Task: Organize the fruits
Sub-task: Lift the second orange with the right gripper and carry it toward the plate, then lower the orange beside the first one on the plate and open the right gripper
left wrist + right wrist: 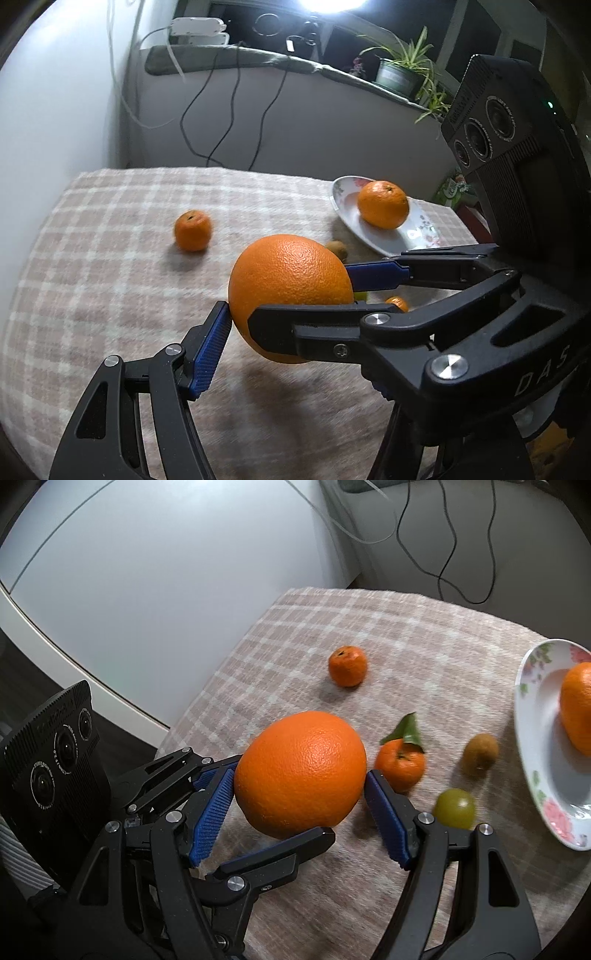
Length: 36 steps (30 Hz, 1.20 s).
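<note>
While you hold the big orange [301, 771] clear of the checked surface [369, 627], your left gripper [291, 314] presses half-spread fingers on it from 9 o'clock; your right gripper [301, 775] pinches it too, fingers half spread; a small mandarin [347, 665] lies at 12 o'clock; a leafed mandarin [400, 764], brown fruit [479, 754] and green fruit [454, 808] lie toward 3 o'clock, before the plate [535, 738] carrying another orange [578, 709].

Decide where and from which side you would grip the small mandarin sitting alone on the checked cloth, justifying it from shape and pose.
Grip the lone mandarin across its widest middle, squeezing opposite sides, coming down from above. It sits dimple-up on the checked cloth with bare cloth around it, so there is room either side; a higher grip would probably slip off its curve.
</note>
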{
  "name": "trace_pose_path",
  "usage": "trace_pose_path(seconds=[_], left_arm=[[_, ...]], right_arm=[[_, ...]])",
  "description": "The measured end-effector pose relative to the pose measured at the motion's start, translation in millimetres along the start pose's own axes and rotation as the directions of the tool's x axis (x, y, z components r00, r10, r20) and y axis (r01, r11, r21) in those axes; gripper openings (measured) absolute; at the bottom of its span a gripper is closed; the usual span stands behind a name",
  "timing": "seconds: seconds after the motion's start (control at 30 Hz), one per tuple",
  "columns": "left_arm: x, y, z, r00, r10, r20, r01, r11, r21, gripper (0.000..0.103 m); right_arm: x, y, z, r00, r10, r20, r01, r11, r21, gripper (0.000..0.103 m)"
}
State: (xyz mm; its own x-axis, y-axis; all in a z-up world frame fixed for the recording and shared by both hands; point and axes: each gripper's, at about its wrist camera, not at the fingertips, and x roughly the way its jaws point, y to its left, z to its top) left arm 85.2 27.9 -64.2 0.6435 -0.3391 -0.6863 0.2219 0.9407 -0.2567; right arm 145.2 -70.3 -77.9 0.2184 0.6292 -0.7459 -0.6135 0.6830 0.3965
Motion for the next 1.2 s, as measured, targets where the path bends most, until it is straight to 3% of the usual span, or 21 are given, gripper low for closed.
trace_pose_path(seconds=[0.37, 0.7, 1.2], left_arm=[[30, -56, 31, 0.997, -0.073, -0.003, 0.073, 0.993, 0.095, 0.066], [75, -105, 54, 0.989, -0.140, -0.053, 0.147, 0.976, 0.163, 0.066], [109, -139, 65, 0.987, -0.129, -0.095, 0.148, 0.963, 0.224, 0.066]], right_arm=[[-56, -51, -4, 0.994, -0.069, 0.087, 0.062, 0.995, 0.077, 0.075], [-96, -114, -14, 0.982, -0.131, 0.135, 0.107, 0.979, 0.172, 0.075], [-106, -162, -20, 0.977, -0.151, 0.153, 0.116, 0.969, 0.219, 0.075]])
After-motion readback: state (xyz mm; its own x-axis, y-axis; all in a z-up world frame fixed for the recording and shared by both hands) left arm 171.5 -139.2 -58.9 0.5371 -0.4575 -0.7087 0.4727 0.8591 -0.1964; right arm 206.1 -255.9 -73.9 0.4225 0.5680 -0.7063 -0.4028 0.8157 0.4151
